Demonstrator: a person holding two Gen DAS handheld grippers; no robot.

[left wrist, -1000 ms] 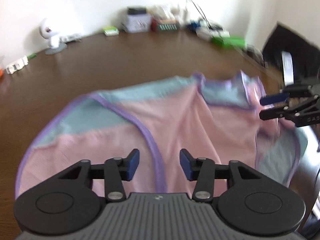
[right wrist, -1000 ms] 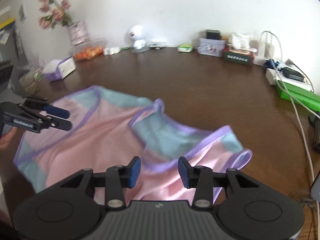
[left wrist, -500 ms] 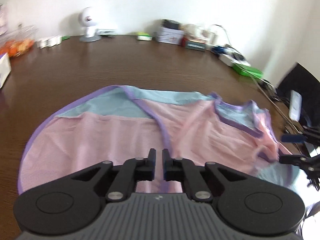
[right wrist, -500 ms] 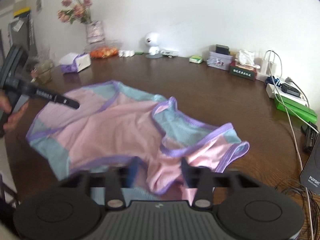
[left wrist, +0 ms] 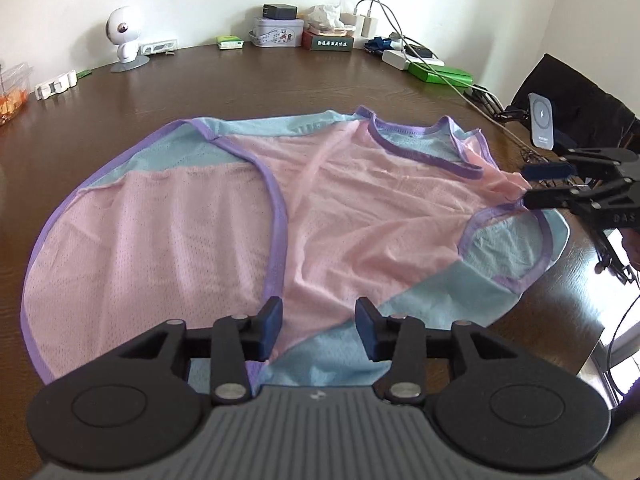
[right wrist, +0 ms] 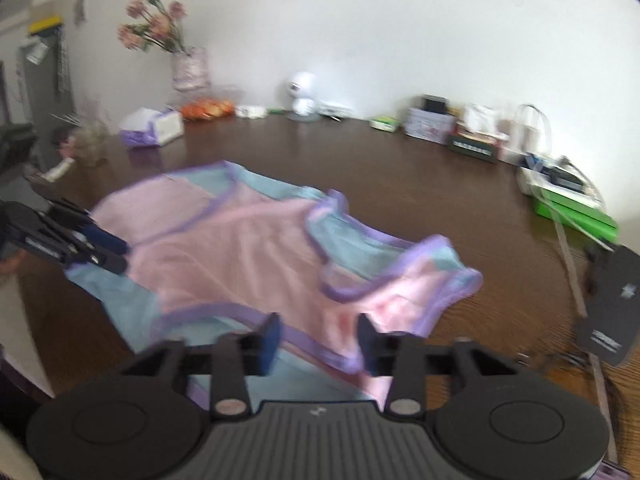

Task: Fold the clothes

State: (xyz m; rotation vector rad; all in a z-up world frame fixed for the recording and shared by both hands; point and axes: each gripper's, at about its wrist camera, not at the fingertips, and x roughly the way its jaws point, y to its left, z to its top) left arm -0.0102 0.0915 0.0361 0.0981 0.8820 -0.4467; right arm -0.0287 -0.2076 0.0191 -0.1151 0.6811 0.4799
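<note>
The pink and blue garment [left wrist: 360,216] lies spread on the worktop [left wrist: 280,84]. Your left hand-held gripper [left wrist: 318,330] is opening, pads off the cloth, hem at 12 o'clock. Your right hand-held gripper [right wrist: 318,340] is closing over the shoulder fabric, not yet clamped. Pinch both layers squarely before lifting.

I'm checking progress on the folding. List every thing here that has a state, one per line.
Top: spread on the table, one side folded over, still wrinkled.
Left claw: jaws opening, apart over the top's near edge, gripping nothing.
Right claw: jaws closing, a pink fold of the top between them, not yet pinched.
Tissue box: open, tissue sticking up.
Charger: cable attached.
</note>
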